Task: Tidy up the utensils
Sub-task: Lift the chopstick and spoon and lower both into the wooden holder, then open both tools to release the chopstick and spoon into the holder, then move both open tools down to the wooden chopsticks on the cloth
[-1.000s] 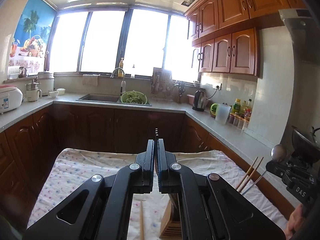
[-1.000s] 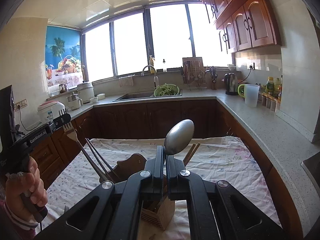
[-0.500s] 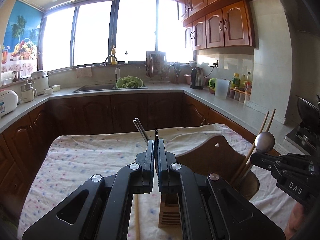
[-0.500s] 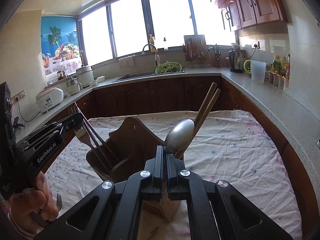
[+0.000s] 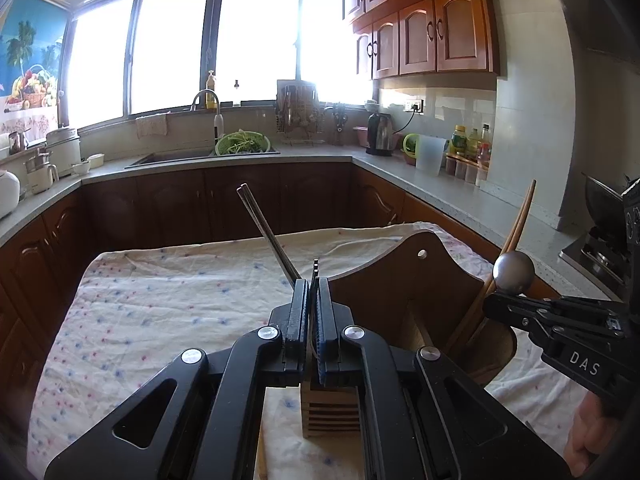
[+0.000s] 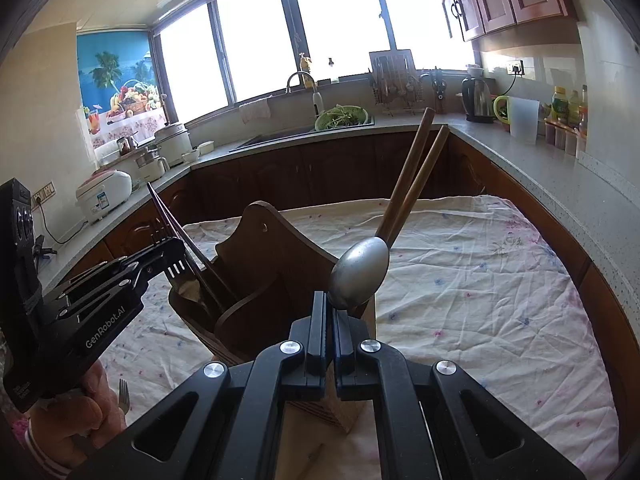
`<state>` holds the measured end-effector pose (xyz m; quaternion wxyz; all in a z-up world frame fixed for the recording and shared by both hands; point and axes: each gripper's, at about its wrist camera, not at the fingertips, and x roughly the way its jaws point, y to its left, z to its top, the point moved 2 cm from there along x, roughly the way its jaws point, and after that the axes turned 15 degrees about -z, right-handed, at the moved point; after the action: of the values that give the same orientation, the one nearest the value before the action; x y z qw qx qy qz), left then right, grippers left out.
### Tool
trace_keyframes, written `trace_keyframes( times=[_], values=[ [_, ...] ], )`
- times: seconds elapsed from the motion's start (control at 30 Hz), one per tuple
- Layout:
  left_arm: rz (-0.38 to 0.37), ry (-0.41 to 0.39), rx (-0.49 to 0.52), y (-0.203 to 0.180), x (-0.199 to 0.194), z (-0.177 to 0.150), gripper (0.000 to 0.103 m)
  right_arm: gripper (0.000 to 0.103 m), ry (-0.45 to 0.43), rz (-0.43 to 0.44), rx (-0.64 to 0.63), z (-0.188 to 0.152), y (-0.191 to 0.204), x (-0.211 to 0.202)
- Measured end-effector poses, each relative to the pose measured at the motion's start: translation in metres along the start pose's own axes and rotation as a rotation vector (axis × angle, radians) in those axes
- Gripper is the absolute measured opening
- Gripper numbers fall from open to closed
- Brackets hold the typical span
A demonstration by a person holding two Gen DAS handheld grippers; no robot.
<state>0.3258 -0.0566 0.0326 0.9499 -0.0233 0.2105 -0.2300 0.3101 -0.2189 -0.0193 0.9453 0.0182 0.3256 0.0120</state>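
Note:
A dark wooden utensil holder stands on the cloth-covered table; it also shows in the left wrist view. My left gripper is shut on a metal fork, tines up, over the holder's left compartment beside metal chopsticks. My right gripper is shut on a metal spoon, bowl up, over the right compartment next to wooden chopsticks.
A second fork lies on the cloth near my left hand. A light wooden slotted block sits at the holder's front. Kitchen counters surround the table, with a stove to the right.
Both grippers have dropped lower toward the holder. The fork and the spoon now sit partly down in its compartments, and the holder looks larger in both views.

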Motion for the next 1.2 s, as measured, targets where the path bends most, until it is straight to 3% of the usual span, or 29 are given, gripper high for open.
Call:
trace_keyframes(
  times=[0.07,0.43,0.5,0.63,0.77,0.83,1.0,1.2],
  values=[
    [-0.011,0.004,-0.013,0.0,-0.001,0.001,0.004,0.008,0.006,0.007,0.014,0.0,-0.002,0.0],
    [-0.026,-0.002,-0.024,-0.004,-0.015,-0.001,0.012,0.011,0.005,0.013,0.061,0.0,-0.012,-0.009],
    [-0.03,0.0,-0.035,-0.003,-0.018,-0.002,0.017,0.019,0.003,0.011,0.066,0.0,-0.014,-0.011],
    [-0.025,-0.021,-0.062,-0.001,-0.035,-0.007,0.042,0.029,-0.004,0.01,0.083,-0.002,-0.021,-0.019],
    [-0.015,-0.022,-0.099,0.005,-0.055,-0.015,0.058,0.043,-0.011,0.019,0.11,-0.007,-0.028,-0.03],
    [-0.003,-0.015,-0.132,0.01,-0.065,-0.022,0.073,0.055,-0.018,0.023,0.121,-0.01,-0.031,-0.037],
    [0.007,0.032,-0.197,0.023,-0.088,-0.043,0.079,0.079,-0.044,0.042,0.153,-0.021,-0.039,-0.06],
    [0.031,0.101,-0.265,0.032,-0.111,-0.075,0.083,0.093,-0.046,0.043,0.186,-0.045,-0.049,-0.085]
  ],
)
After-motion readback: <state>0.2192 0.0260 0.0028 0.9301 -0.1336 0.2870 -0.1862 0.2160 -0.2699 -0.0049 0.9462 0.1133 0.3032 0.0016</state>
